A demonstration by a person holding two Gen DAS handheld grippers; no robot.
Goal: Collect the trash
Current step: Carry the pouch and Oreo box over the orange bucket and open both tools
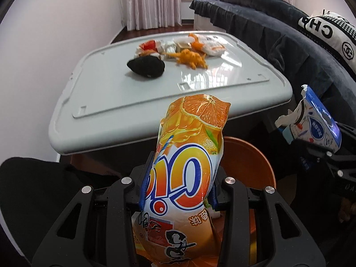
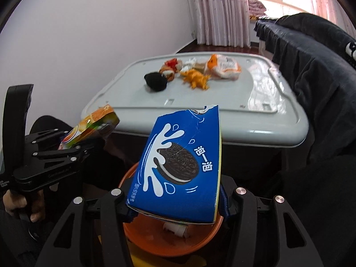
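My left gripper (image 1: 178, 191) is shut on an orange snack wrapper (image 1: 189, 155) and holds it upright above an orange bin (image 1: 251, 155). My right gripper (image 2: 175, 207) is shut on a torn blue cookie box (image 2: 178, 164) above the same orange bin (image 2: 169, 242), which holds a white scrap. The box and right gripper show at the right of the left wrist view (image 1: 316, 124). The left gripper and wrapper (image 2: 89, 126) show at the left of the right wrist view.
A grey lidded storage box (image 1: 111, 84) stands ahead, with a black lump (image 1: 145, 66), an orange toy dinosaur (image 1: 191, 59) and several wrappers (image 1: 209, 44) on top. A dark sofa (image 1: 278, 33) with a cushion is on the right. A white wall is left.
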